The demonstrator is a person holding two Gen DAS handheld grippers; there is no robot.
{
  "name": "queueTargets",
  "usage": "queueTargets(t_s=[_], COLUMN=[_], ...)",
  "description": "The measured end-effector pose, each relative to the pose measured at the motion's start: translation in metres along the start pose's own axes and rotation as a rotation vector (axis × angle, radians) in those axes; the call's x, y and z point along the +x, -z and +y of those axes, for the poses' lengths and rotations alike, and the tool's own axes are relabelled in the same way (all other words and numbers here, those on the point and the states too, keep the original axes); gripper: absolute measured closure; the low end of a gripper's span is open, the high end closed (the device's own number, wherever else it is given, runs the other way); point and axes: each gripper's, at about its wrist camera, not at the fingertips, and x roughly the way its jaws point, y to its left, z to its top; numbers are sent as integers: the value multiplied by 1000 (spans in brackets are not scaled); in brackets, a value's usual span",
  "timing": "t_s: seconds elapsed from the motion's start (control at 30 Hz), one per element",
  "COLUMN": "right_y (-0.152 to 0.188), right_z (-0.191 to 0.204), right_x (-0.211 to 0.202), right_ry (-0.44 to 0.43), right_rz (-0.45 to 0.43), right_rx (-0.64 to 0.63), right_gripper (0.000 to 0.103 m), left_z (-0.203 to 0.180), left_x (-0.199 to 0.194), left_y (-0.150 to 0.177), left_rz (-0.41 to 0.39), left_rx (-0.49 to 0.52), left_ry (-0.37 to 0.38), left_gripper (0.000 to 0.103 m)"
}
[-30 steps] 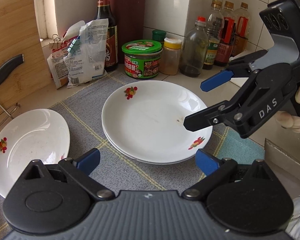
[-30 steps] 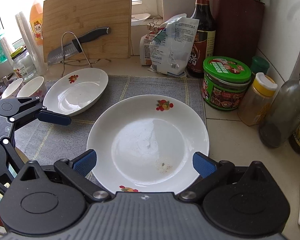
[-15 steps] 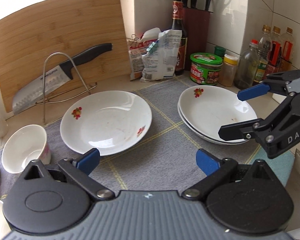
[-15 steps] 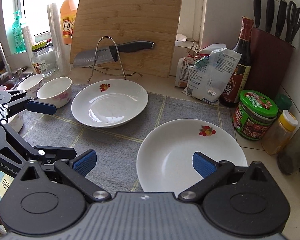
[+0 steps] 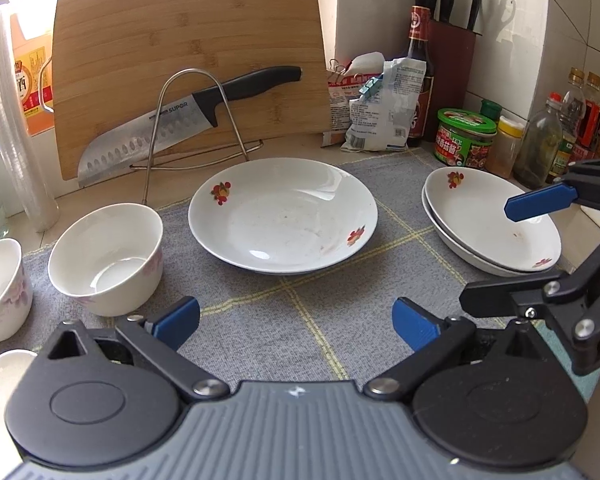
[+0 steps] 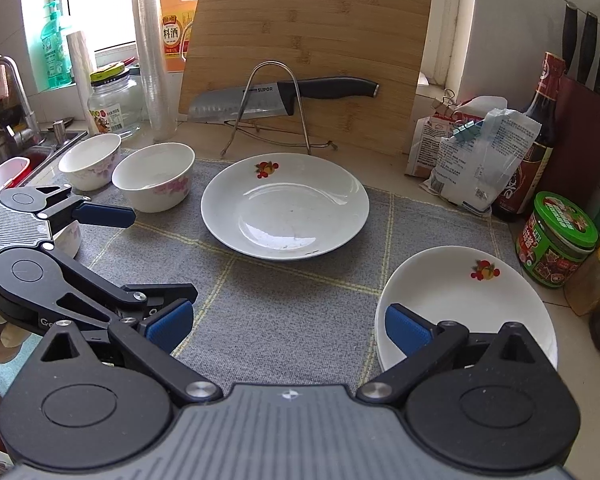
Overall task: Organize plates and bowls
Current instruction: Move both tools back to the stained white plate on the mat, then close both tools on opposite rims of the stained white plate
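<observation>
Both grippers are seen pulled back and swung leftward since the earlier frames – the stacked plates (image 5: pixel 490 222), then filling the views, are now pushed to the right edge, and the single plate (image 5: pixel 283 215) and the bowls are brought into sight. The left gripper (image 5: pixel 296 322) is held with its jaws spread wide and nothing between them; the right gripper (image 6: pixel 288 322) is likewise spread and empty. The single plate is found centred on the grey mat (image 5: pixel 284 320), ahead of both sets of jaws and well apart from them, untouched. The nearest bowl (image 5: pixel 106 258) is placed left of it, just ahead of the left gripper's left finger. Risks are judged as follows – a glossy shallow rim could be slipped off if pinched too lightly, the bowl could be knocked by the left finger on approach, and the knife (image 5: pixel 188 120) on its rack behind could be caught if the plate is lifted too far back.
</observation>
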Motion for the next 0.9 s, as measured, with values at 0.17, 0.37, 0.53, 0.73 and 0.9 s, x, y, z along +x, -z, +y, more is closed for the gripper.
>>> queueTargets(t_s=[0.17,0.37,0.53,0.73,0.9], right_y=[-6,-15,-28,-36,-42], right_z=[-20,-56,-69,-70,-72], right_x=[11,31,55,73,88], right_ry=[-51,-140,-204,-238,-218], right_rz=[3,-12,2,23,55], right_rx=[-47,-63,-89,-116,-116], right_gripper=[0,0,0,0,0], left_z=[-4,-16,-21,-12,-5], left_x=[7,28,38,56,74], left_y=[-4,-6,3,5,3], left_rz=[18,68,109,132,129], left_rx=[-48,-40,-43,-89,-93], left_ry=[-50,-116,-148,-145,-114], left_gripper=[1,1,1,1,1])
